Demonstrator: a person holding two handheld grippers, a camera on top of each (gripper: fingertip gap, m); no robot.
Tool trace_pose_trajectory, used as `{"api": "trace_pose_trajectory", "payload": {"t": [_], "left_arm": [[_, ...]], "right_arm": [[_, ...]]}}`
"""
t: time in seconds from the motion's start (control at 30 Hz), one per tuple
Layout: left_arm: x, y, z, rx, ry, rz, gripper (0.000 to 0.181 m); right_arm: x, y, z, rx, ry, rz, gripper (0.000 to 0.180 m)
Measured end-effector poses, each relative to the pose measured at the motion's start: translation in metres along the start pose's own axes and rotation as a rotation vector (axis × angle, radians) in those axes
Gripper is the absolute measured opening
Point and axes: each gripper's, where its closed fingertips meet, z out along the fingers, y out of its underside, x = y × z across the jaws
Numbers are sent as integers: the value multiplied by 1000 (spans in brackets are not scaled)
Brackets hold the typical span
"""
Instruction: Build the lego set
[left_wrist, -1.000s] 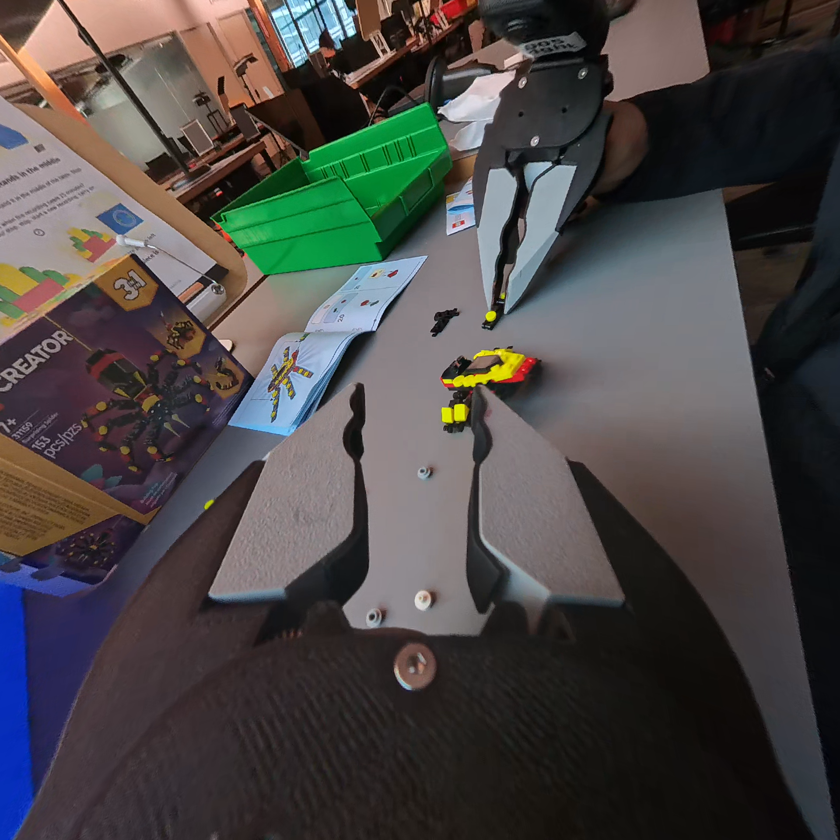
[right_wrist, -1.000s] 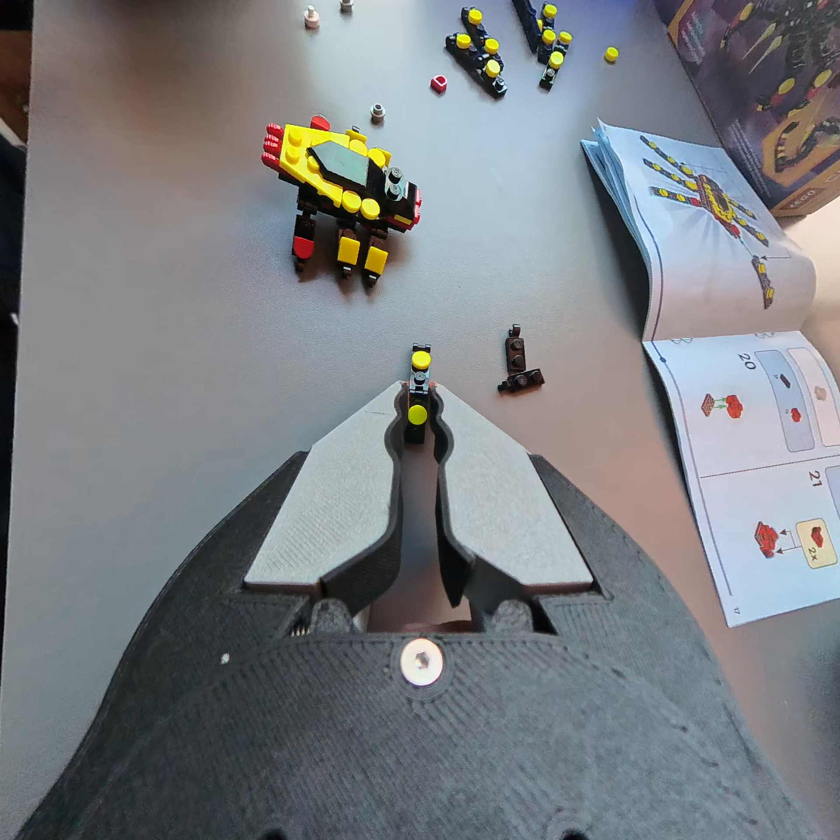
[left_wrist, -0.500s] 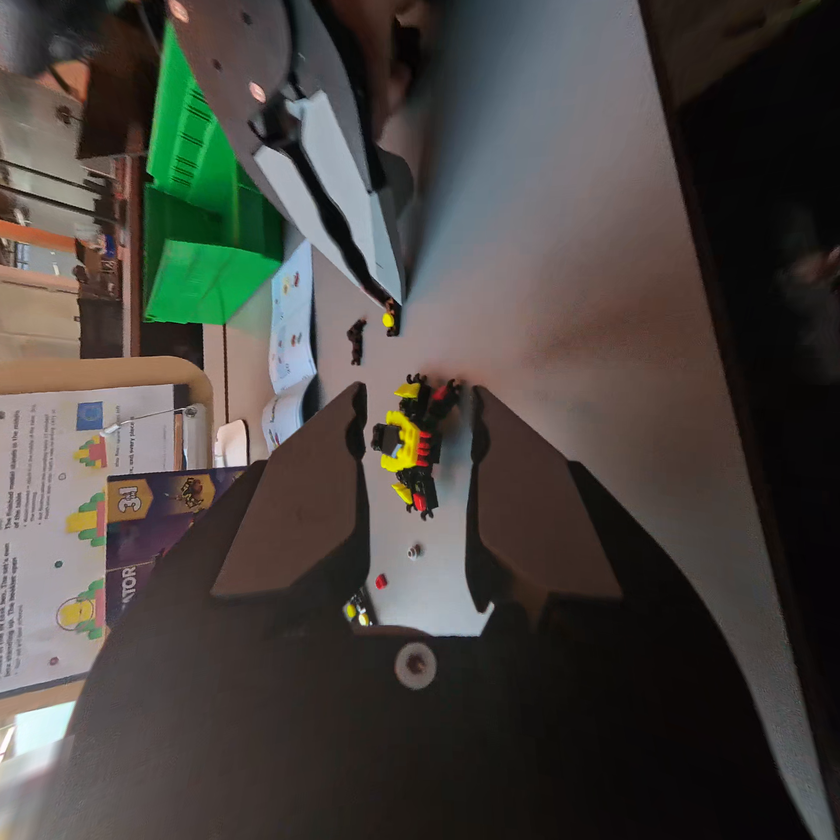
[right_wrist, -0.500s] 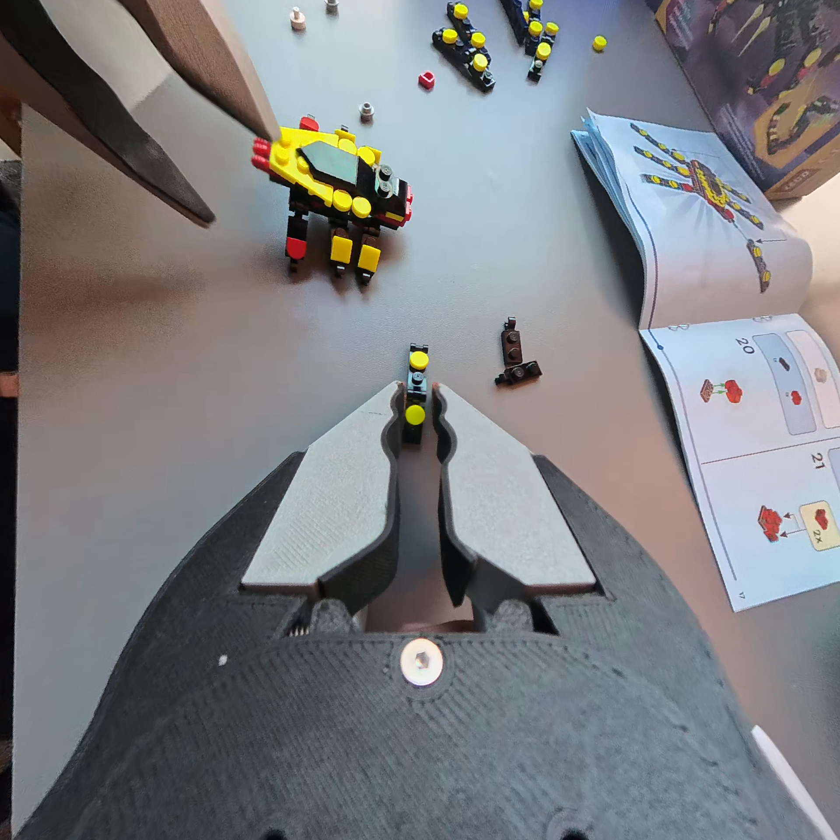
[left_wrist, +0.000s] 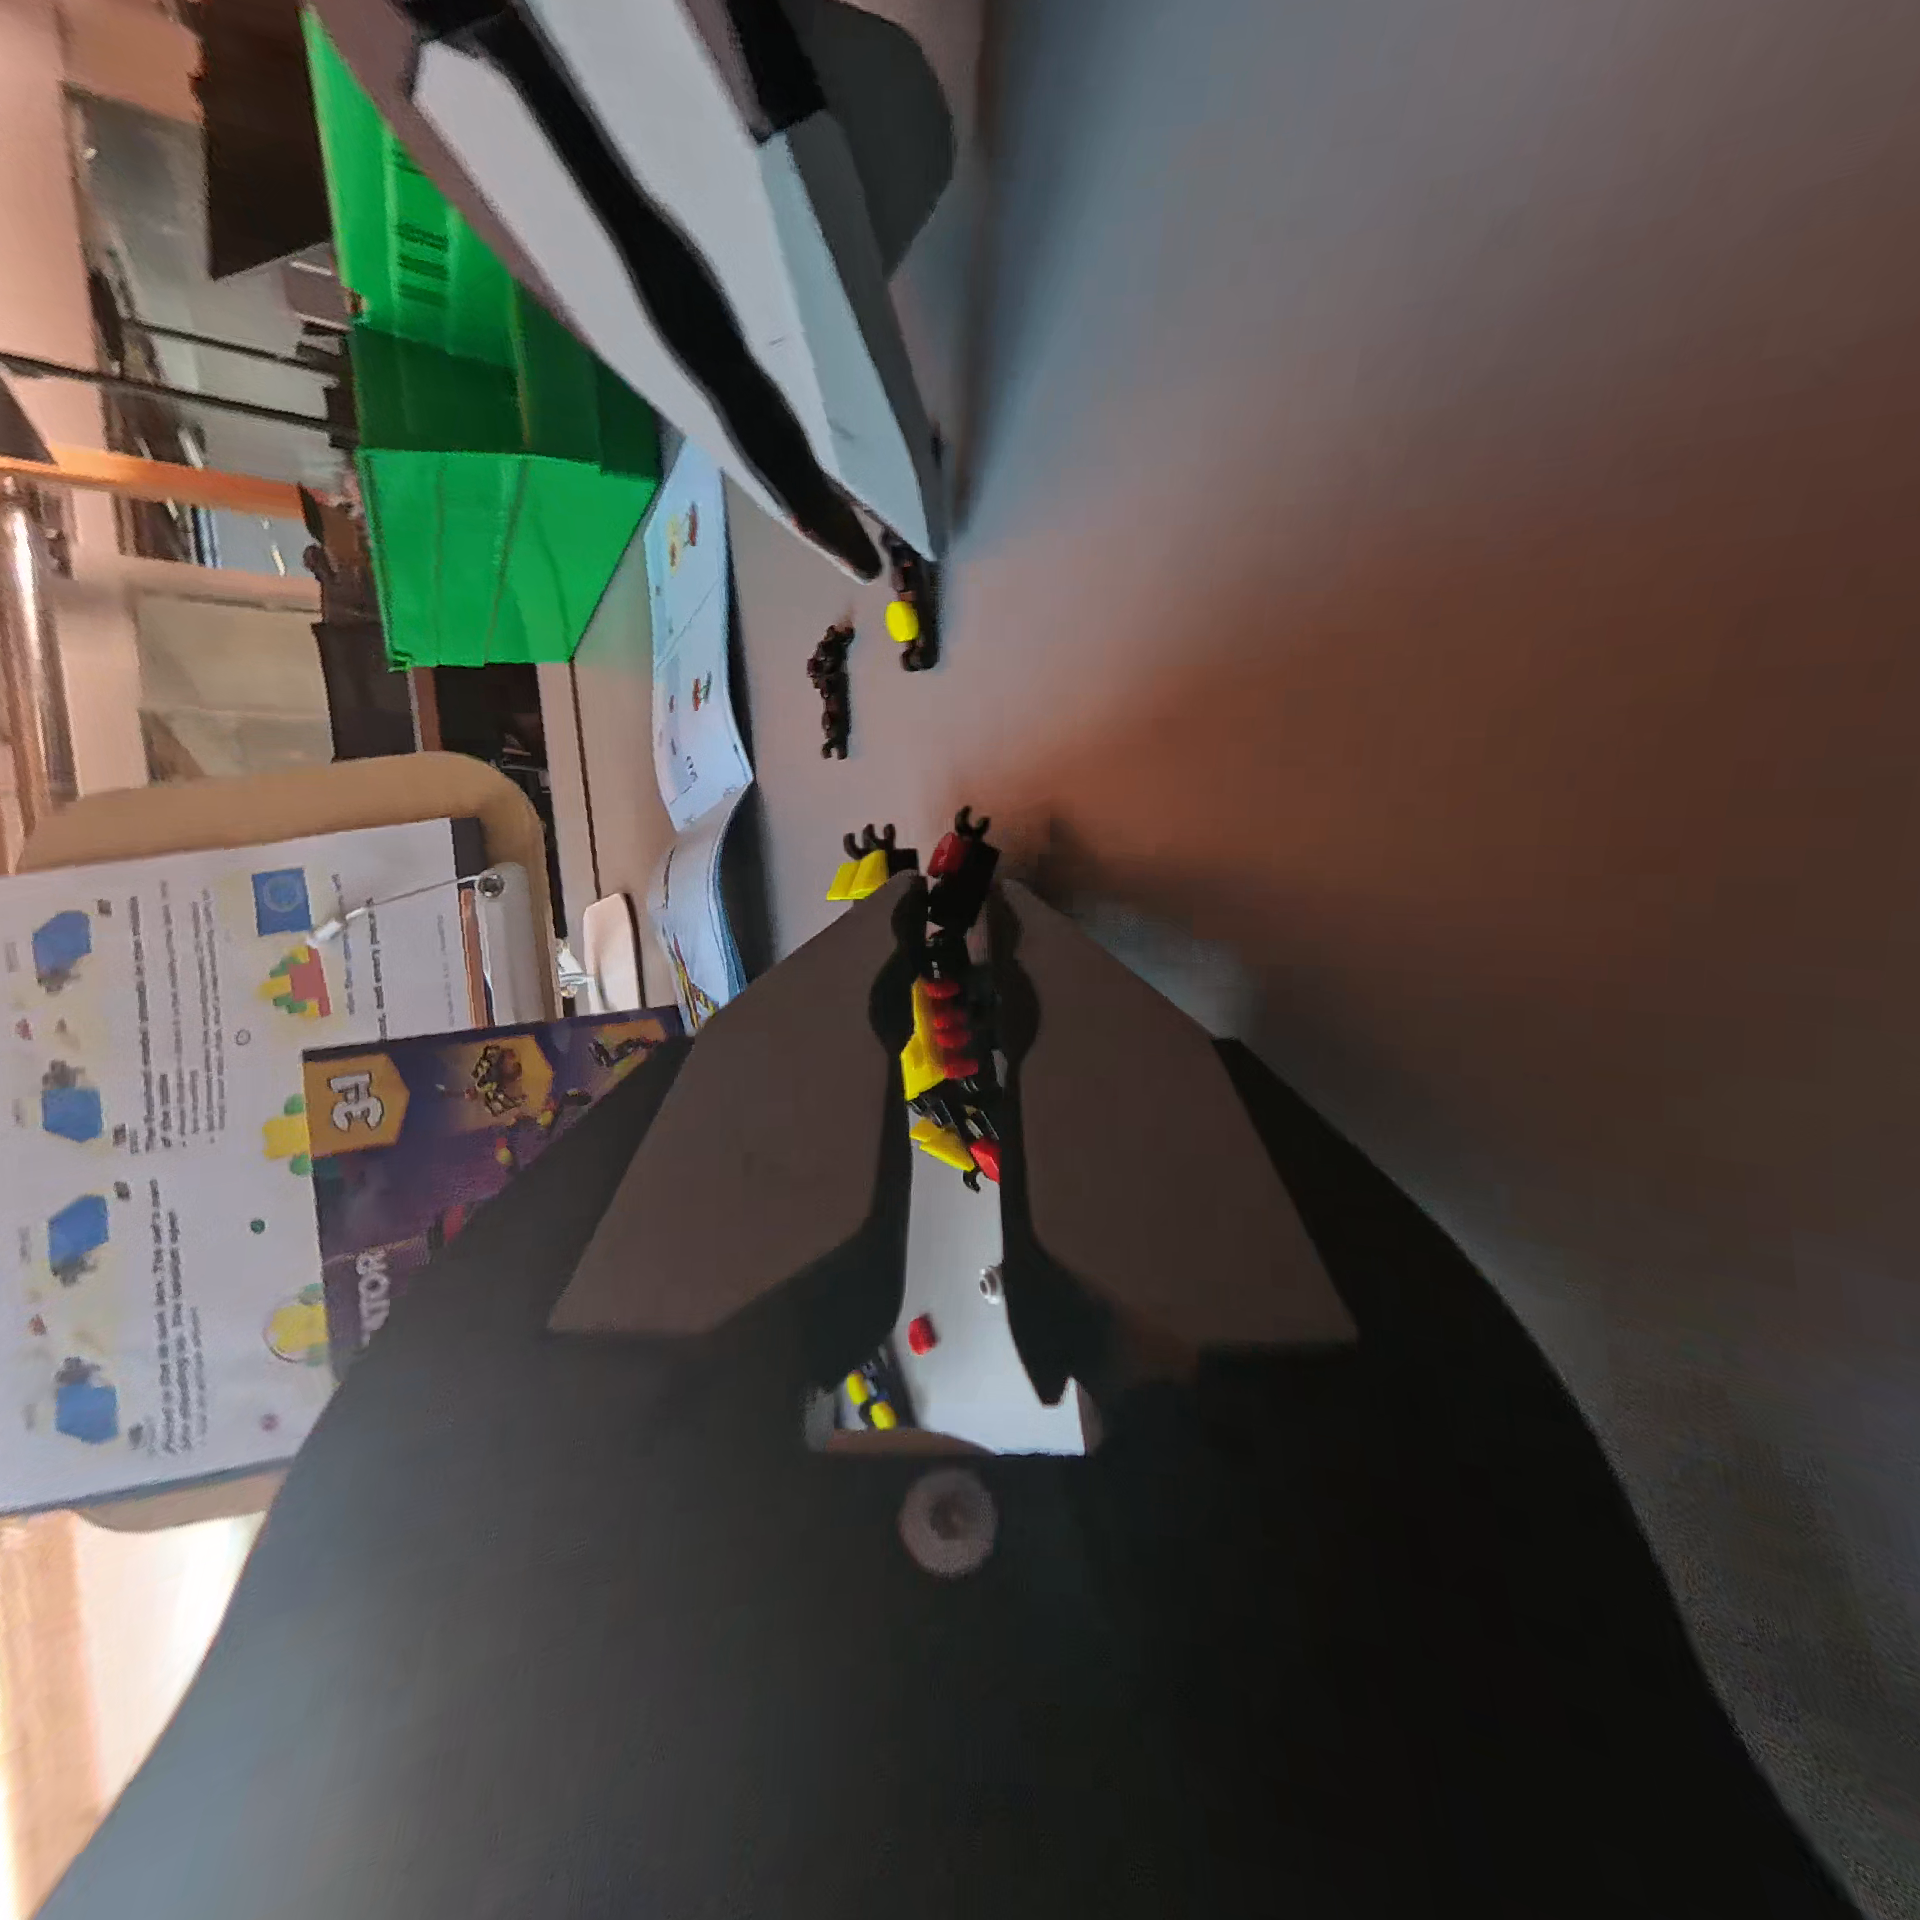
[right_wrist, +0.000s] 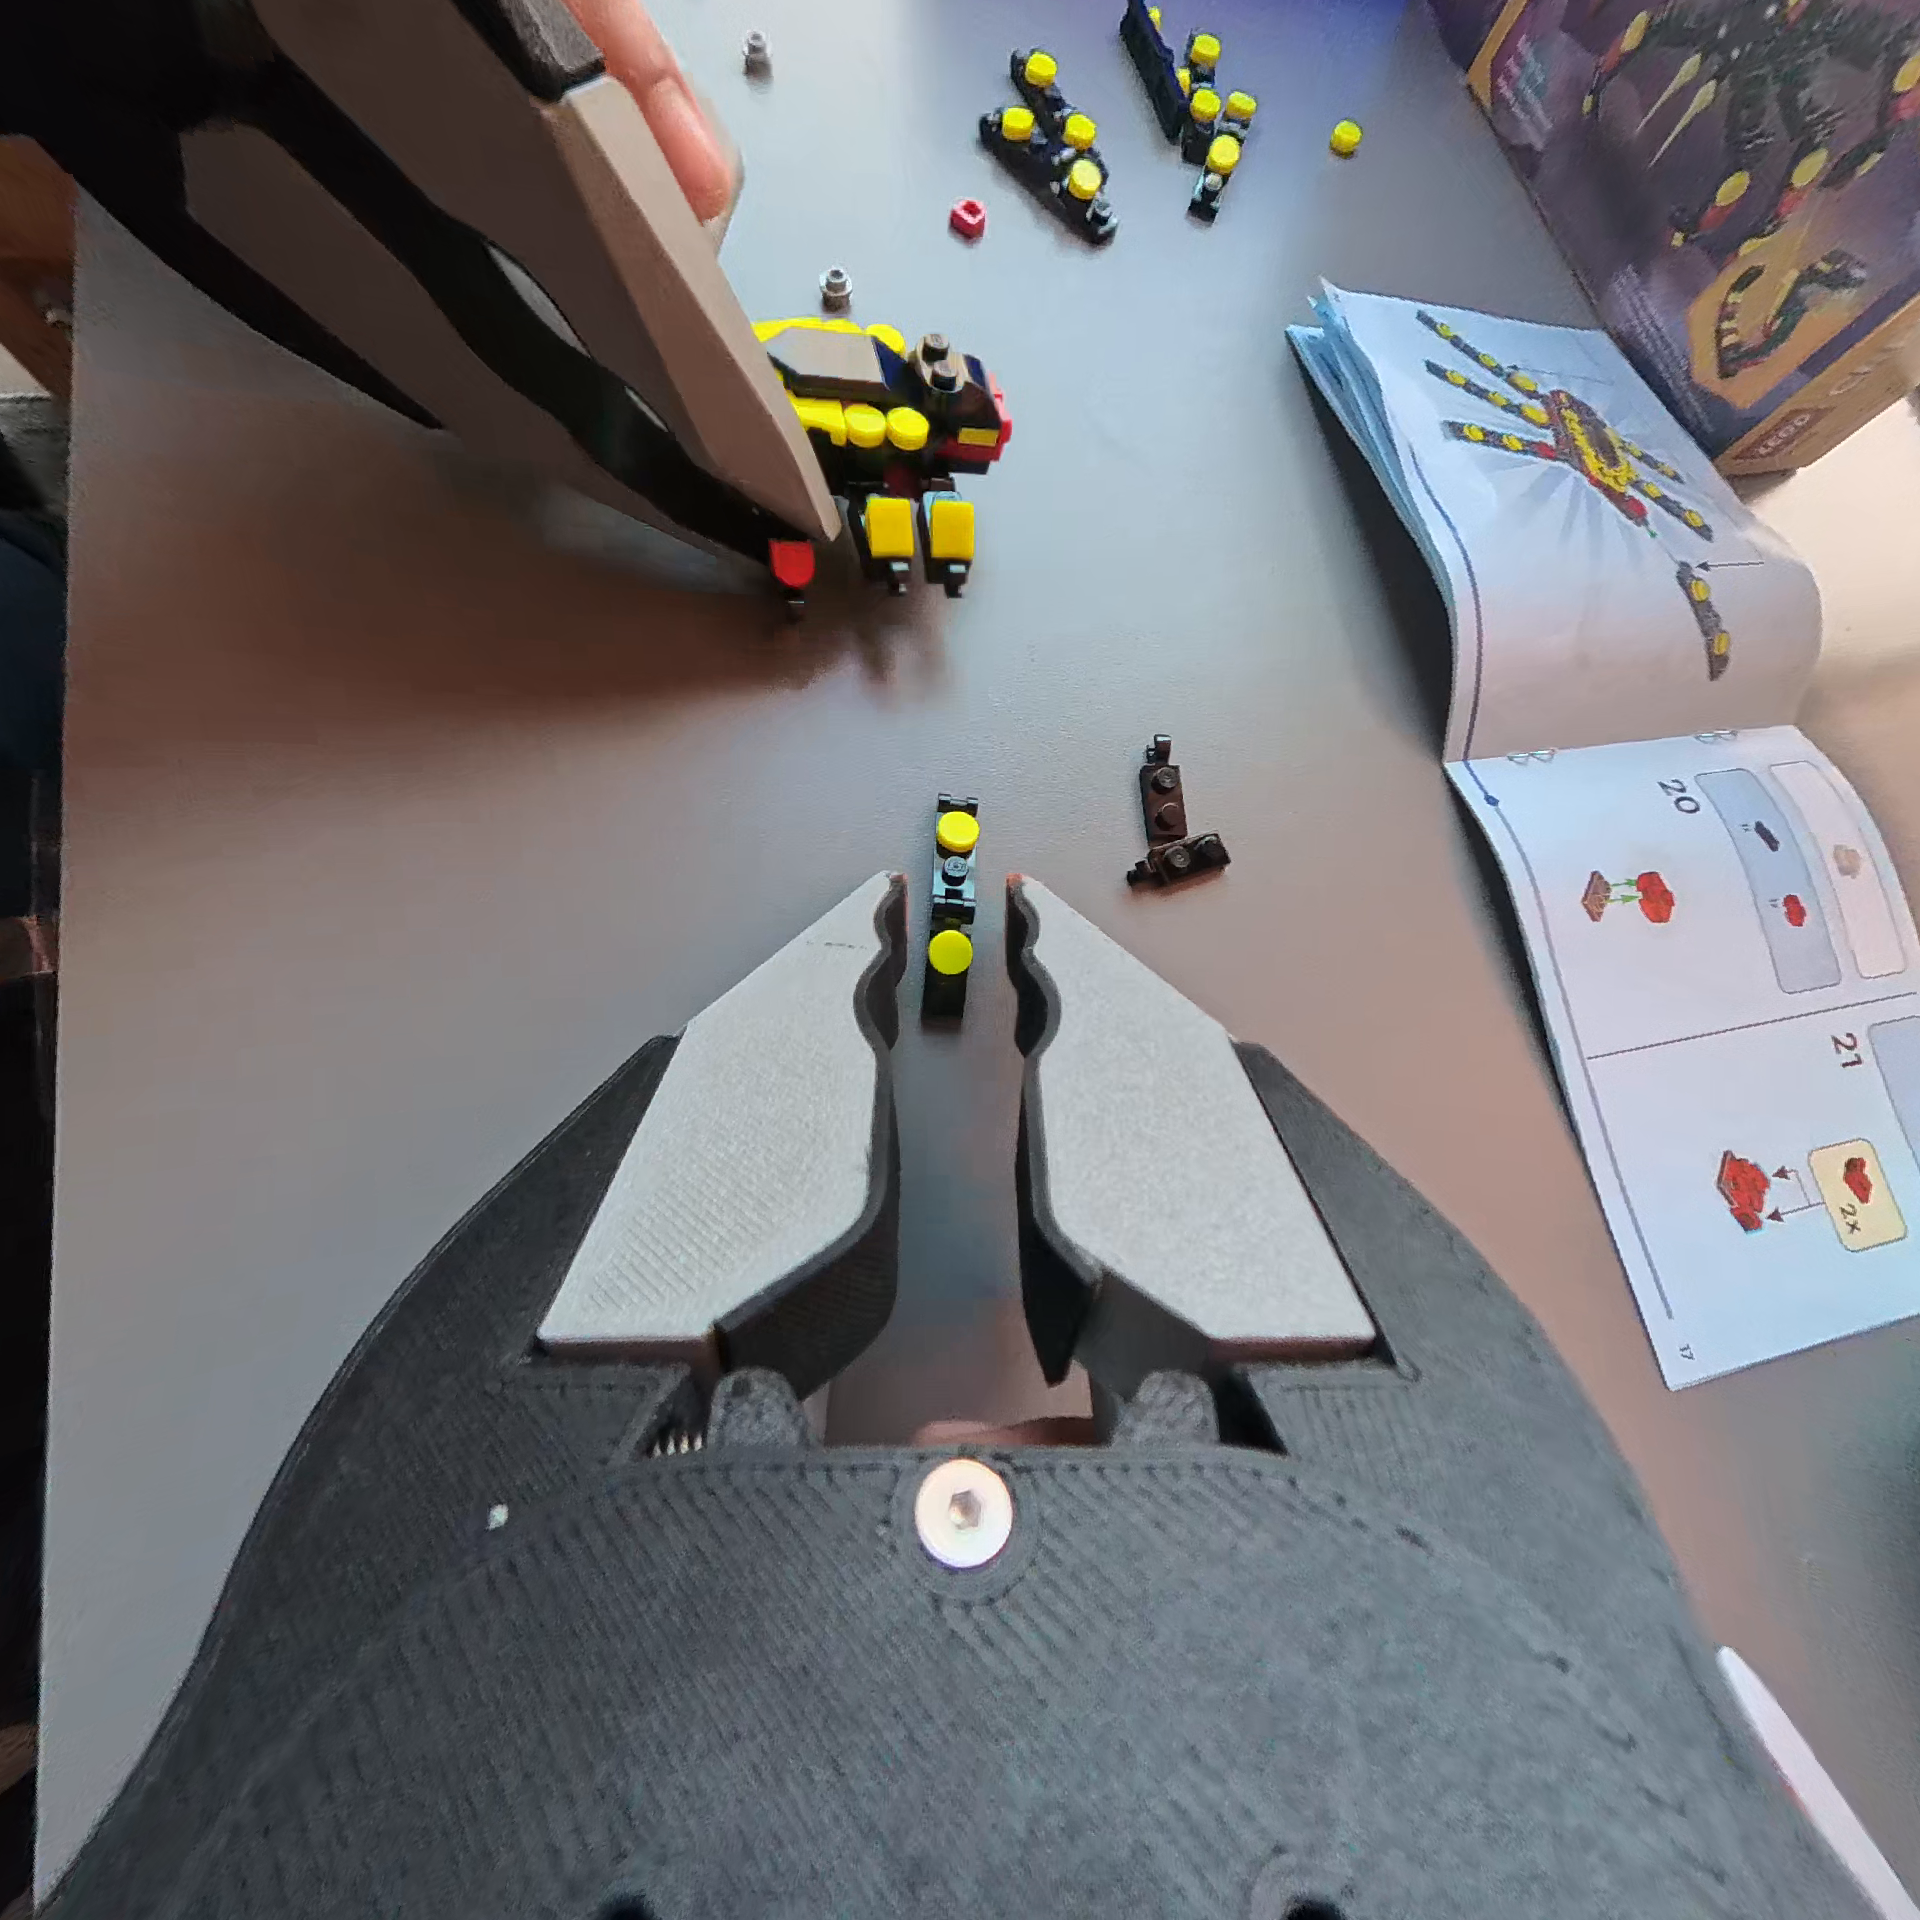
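Yellow, black and red bricks make up the partly built spider body, which stands on the grey table. The left gripper, turned on its side, has closed around this body: in the left wrist view the model sits squeezed between the two fingers, with its red and yellow legs poking out past the tips. From the right wrist view the same gripper comes in from the upper left and covers the near half of the model.

The right gripper rests low over the table with its fingers parted a little. A slim black leg piece with two yellow studs lies between the fingertips, with a clear gap on both sides, so nothing is gripped.

Just to its right lies a small dark hinge piece. Farther right, an open instruction booklet sits beside the set's box. More leg assemblies lie at the far edge, and green bins stand beyond.
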Motion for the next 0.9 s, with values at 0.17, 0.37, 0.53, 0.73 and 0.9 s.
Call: {"api": "trace_pose_trajectory", "payload": {"t": [0.17, 0.37, 0.53, 0.73, 0.9], "left_arm": [[-14, -9, -16, 162, -16, -258, 7], [-27, -26, -41, 433, 32, -453, 7], [-32, -23, -49, 531, 37, -530, 7], [-33, -22, -53, 580, 63, -552, 6], [-48, -12, -54, 583, 25, -669, 6]], "right_arm": [[-6, -32, -8, 127, 91, -139, 44], [-20, -77, -2, 209, 247, -391, 54], [-27, -87, 15, 192, 229, -479, 51], [-33, -95, 22, 200, 144, -519, 35], [-27, -100, 16, 241, 206, -503, 17]]}}
